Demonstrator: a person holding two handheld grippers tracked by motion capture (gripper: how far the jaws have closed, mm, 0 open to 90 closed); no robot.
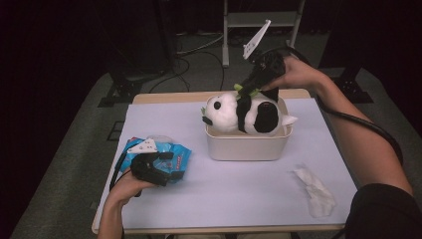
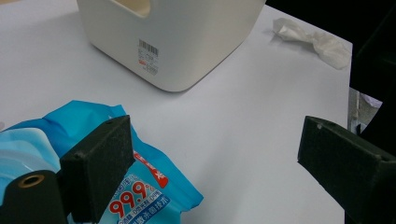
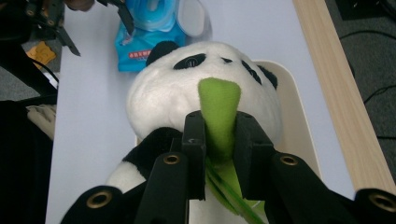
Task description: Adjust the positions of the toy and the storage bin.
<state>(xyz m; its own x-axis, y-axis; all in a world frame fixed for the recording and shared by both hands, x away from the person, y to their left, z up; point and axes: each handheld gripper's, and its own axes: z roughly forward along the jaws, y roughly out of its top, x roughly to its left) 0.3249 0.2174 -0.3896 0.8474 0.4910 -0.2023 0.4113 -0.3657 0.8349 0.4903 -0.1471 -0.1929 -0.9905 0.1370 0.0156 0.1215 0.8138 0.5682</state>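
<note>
Right gripper (image 3: 219,154) pinches the green felt leaf (image 3: 218,116) of a black-and-white plush panda (image 1: 242,113). Around it, a dark room with grey carpet holds a wooden table (image 1: 174,96) under a pale lilac sheet (image 1: 239,184). Lying lengthwise in the cream plastic bin (image 1: 247,147), the panda points its head left. Left gripper (image 2: 210,154), jaws spread wide, rests beside a blue wet-wipe pack (image 2: 140,196).

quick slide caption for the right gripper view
Right gripper shut on the green leaf of a plush panda lying in a cream bin.
</note>
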